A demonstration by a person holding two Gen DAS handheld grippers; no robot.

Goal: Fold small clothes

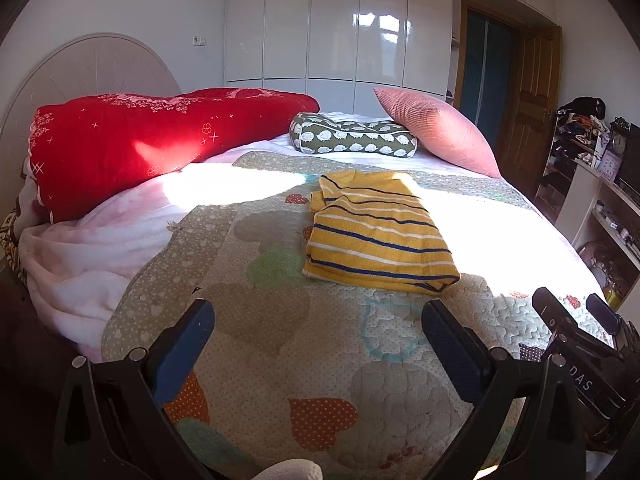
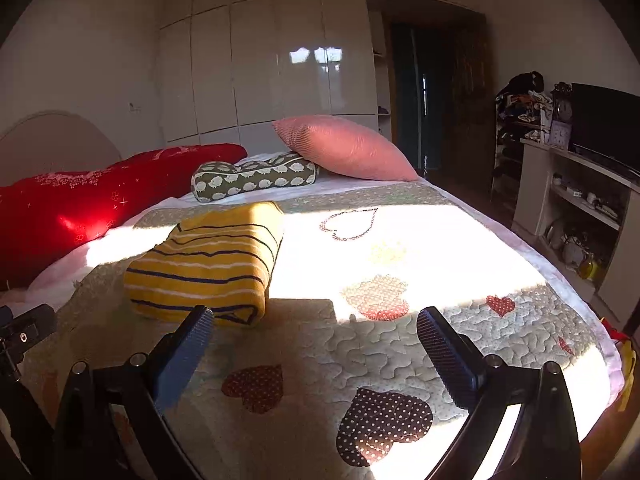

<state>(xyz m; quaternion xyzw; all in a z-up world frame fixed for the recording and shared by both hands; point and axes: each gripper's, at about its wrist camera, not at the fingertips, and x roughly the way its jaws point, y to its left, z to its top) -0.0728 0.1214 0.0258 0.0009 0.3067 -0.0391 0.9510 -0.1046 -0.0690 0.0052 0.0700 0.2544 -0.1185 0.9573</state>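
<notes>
While grippers gape, pillows point(image 1: 356, 136) flank sweater point(image 1: 376, 232).

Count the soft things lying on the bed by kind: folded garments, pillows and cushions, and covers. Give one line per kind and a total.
Folded garments: 1, the yellow striped knit top
Pillows and cushions: 2, the pink ribbed pillow and the green sheep-print cushion
Covers: 3, the red duvet, the pink fleece blanket, the heart-patterned quilt
Total: 6
</notes>
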